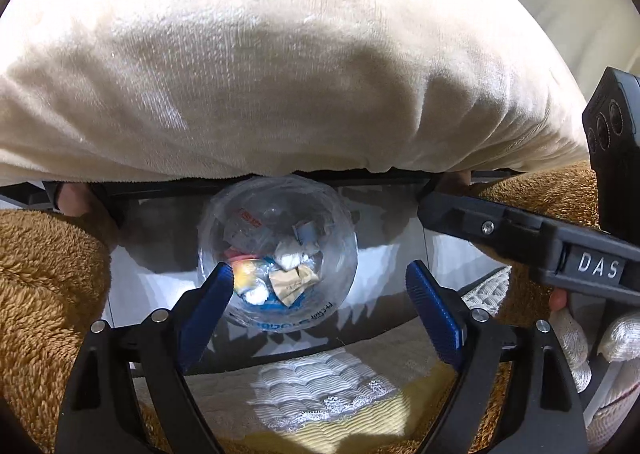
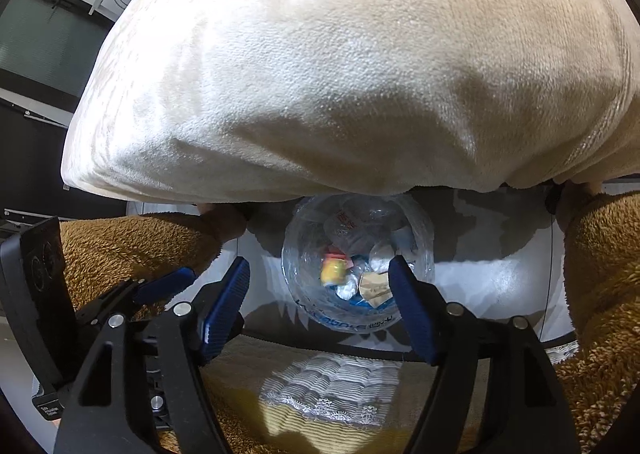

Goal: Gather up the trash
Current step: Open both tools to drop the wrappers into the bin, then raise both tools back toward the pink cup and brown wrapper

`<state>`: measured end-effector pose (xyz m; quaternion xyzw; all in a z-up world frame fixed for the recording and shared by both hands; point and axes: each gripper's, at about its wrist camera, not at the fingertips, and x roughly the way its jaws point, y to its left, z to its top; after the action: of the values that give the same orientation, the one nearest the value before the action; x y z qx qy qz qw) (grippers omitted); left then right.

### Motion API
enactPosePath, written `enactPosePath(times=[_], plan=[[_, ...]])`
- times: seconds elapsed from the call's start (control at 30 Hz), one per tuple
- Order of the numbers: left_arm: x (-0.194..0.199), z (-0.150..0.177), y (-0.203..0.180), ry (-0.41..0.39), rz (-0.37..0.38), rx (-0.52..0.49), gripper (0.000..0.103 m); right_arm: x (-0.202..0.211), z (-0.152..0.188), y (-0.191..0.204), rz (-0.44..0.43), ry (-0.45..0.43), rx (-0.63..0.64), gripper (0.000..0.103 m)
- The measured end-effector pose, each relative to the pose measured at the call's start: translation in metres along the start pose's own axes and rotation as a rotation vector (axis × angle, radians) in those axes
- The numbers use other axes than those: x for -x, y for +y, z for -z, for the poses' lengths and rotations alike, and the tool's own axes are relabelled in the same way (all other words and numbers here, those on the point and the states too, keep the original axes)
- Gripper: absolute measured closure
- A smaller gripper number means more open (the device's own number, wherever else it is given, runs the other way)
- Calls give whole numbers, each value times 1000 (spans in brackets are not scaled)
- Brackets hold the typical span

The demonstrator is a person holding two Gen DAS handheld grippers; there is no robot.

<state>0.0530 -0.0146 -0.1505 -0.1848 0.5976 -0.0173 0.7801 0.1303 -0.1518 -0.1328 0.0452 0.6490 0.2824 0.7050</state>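
A clear plastic bag of trash (image 1: 278, 254) sits ahead on a pale surface, holding crumpled wrappers and paper scraps; it also shows in the right wrist view (image 2: 358, 262). My left gripper (image 1: 320, 290) is open, its blue pads either side of the bag's near edge, holding nothing. My right gripper (image 2: 320, 294) is open and empty, the bag just beyond its right pad. The right gripper's body (image 1: 540, 238) crosses the left view at the right. The left gripper's fingers (image 2: 160, 286) show at the left of the right view.
A large cream plush cushion (image 1: 280, 62) overhangs the bag from above, also in the right wrist view (image 2: 360, 66). Brown fleece sleeves (image 1: 48, 278) flank both sides. A white-and-yellow lace-edged cloth (image 1: 320, 394) lies below. A dark window wall (image 2: 36, 54) is far left.
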Motion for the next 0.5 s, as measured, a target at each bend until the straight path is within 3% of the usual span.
enactPosePath(times=[0.3,0.5], plan=[[12,-4,3,-51,4,-1,17,13,1,-3,2,-55,0,32],[38,-5,5,-155,50,-15,17,39,7,0,-35,-178,40,32]])
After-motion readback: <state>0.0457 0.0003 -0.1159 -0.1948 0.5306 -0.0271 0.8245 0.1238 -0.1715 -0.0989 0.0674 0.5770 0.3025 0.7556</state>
